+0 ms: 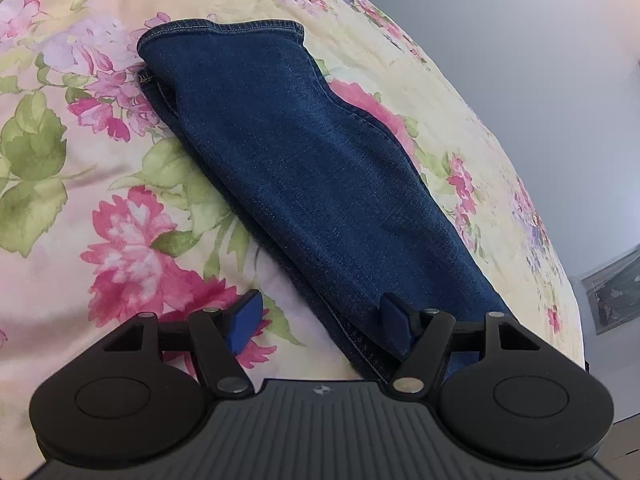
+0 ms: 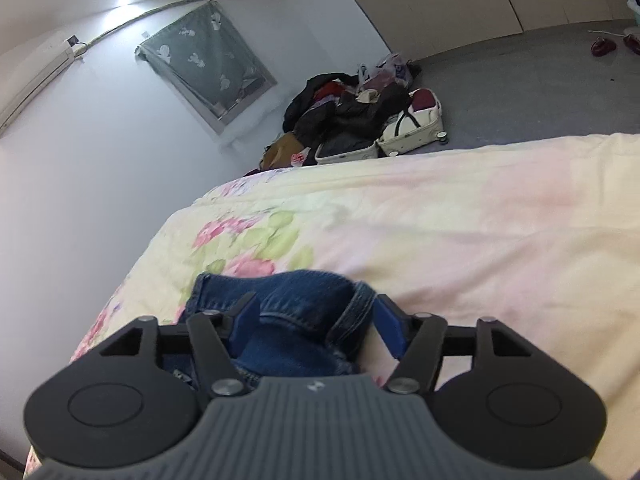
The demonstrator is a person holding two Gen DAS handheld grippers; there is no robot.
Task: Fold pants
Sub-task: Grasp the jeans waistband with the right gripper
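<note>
Dark blue jeans [image 1: 304,168] lie folded lengthwise on a floral bedspread [image 1: 100,184], the hem end far from me. My left gripper [image 1: 320,324] is open, low over the near end of the jeans; its right finger [image 1: 394,320] is over the denim, its left finger [image 1: 244,320] over the bedspread. In the right wrist view, a bunched part of the jeans [image 2: 304,316] with a thick seam sits between the wide-apart fingers of my right gripper [image 2: 316,324], which is open around it, not clamped.
The bedspread [image 2: 460,240] stretches far to the right. Beyond the bed's edge, a pile of clothes and open suitcases [image 2: 360,120] lies on the grey floor. A wall with a curtained window [image 2: 208,60] is on the left.
</note>
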